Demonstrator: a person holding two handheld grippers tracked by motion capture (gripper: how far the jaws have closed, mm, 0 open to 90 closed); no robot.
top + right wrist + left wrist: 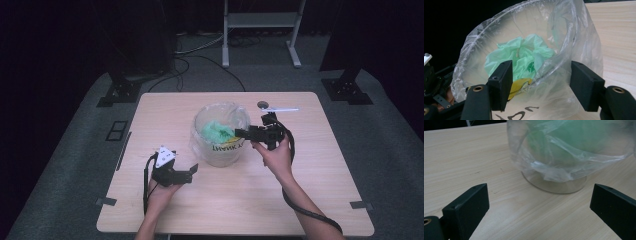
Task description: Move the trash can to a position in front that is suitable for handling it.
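Observation:
A clear round bucket (220,152) lined with a thin clear plastic bag (579,40) stands mid-table. Inside it lies a crumpled green plastic bag (216,131) (524,57), with something yellow (520,85) beneath. My right gripper (240,133) (541,82) is open at the bucket's right rim. One jaw is over the inside and the other outside, and the lined rim runs between them. My left gripper (194,171) (539,205) is open and low over the table at the bucket's front left. It points at the bucket's base (554,182) with nothing between its jaws.
A small dark disc (262,104) and a thin pale stick (282,109) lie behind the bucket near the table's far edge. Black stands (120,90) and a white frame (260,30) are on the floor beyond the table.

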